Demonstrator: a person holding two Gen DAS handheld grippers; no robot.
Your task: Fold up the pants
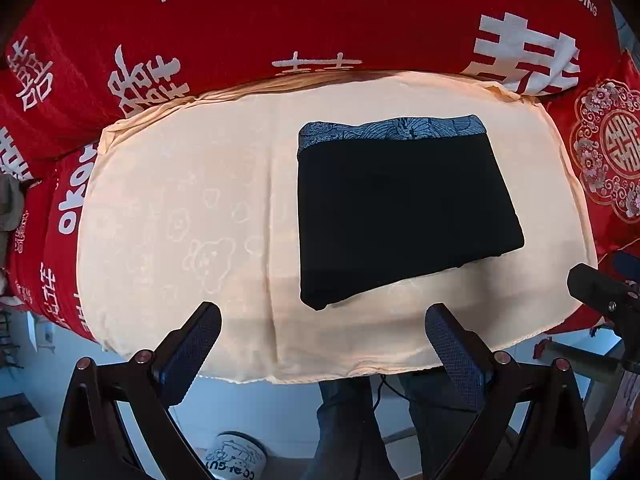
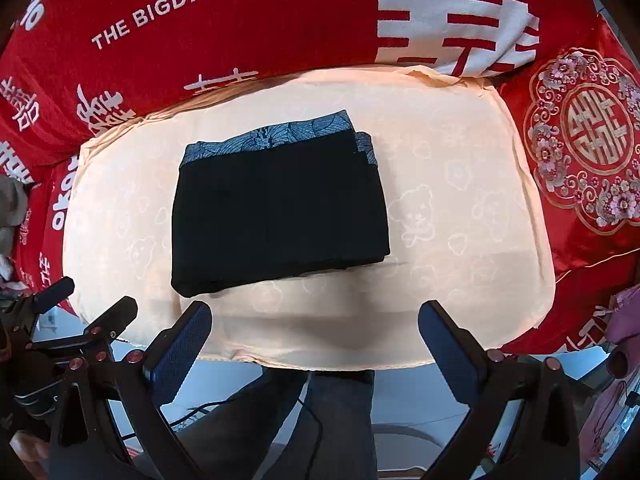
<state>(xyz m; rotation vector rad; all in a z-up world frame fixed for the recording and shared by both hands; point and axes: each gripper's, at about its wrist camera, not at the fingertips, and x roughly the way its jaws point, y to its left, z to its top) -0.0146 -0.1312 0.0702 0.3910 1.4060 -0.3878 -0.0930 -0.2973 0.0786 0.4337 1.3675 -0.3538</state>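
The black pants (image 1: 404, 208) lie folded into a compact rectangle on a cream cloth (image 1: 180, 208), with a blue patterned waistband (image 1: 392, 130) along the far edge. They also show in the right wrist view (image 2: 276, 212). My left gripper (image 1: 324, 316) is open and empty, hovering over the cloth's near edge, just short of the pants' near left corner. My right gripper (image 2: 314, 312) is open and empty, near the cloth's front edge, just below the pants. The left gripper shows at the left edge of the right wrist view (image 2: 92, 320).
A red blanket with white lettering (image 1: 280, 32) surrounds the cream cloth (image 2: 460, 200). A red embroidered cushion (image 2: 580, 140) sits at the right. Beyond the near edge are the person's legs (image 2: 320, 420), a cable and a white printed mug (image 1: 234, 456) on the floor.
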